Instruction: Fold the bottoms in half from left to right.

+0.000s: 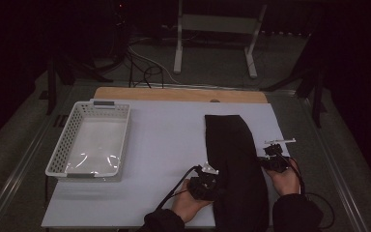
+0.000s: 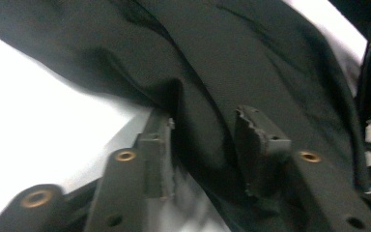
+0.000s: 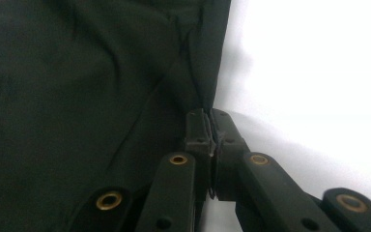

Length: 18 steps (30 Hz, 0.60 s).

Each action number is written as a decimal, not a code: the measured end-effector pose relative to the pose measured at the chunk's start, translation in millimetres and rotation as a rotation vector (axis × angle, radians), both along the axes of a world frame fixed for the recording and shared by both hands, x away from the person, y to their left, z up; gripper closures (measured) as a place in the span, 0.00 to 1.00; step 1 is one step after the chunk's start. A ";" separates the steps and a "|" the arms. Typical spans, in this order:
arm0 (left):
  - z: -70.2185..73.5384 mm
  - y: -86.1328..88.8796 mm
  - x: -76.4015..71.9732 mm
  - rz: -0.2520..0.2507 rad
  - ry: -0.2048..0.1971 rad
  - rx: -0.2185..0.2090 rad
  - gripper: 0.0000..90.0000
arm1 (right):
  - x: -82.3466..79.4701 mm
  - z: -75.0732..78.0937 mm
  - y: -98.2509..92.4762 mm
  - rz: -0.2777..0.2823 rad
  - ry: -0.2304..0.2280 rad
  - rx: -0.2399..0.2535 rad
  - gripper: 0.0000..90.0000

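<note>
A black cloth (image 1: 234, 164) lies on the white table (image 1: 159, 145), at the right side of it. From the high view it is a long folded strip that runs from about 12 o'clock, near the far edge of the table, down to 6 o'clock, where it passes between the two forearms of the person and reaches the near edge. Its far end is rounded at the right corner and more straight at the left. The fabric is dark and matte, with soft wrinkles and some shallow folds; no print or pattern is visible on it.

The left gripper (image 1: 207, 176) is at the 9 o'clock side of the cloth, at its left edge. In the left gripper view its jaws stand apart with a thick fold of the cloth (image 2: 207, 96) between them; I cannot tell if the pads press the fabric. No earlier picture shows how they moved.

The right gripper (image 1: 265, 162) is at the 3 o'clock side. In the right gripper view its jaws are pressed together and pinch the edge of the cloth (image 3: 101, 72), where a thin seam goes in between the pads.

A white basket (image 1: 58, 159) stands well apart at the left side of the table.
</note>
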State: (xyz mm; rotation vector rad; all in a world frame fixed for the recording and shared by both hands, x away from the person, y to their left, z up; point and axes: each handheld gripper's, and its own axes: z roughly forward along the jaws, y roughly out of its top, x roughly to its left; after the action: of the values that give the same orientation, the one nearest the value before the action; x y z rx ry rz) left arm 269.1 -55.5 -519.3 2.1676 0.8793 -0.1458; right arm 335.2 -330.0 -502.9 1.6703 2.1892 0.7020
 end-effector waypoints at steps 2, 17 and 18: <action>-0.2 0.6 0.6 0.010 -0.005 0.011 0.81 | -0.2 0.1 -0.1 0.002 -0.001 0.000 0.97; 6.6 12.9 -6.2 -0.016 -0.058 0.034 0.94 | -4.3 0.0 4.7 0.001 -0.014 -0.012 0.78; 7.4 15.0 -6.2 -0.016 -0.061 0.039 0.94 | -4.4 0.0 4.7 0.002 -0.016 -0.015 0.77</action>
State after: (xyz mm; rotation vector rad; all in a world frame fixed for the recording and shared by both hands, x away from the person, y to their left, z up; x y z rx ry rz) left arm 262.9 -40.6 -511.8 2.2043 0.8361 -0.0702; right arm 330.7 -325.2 -502.9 1.6494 2.1805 0.6955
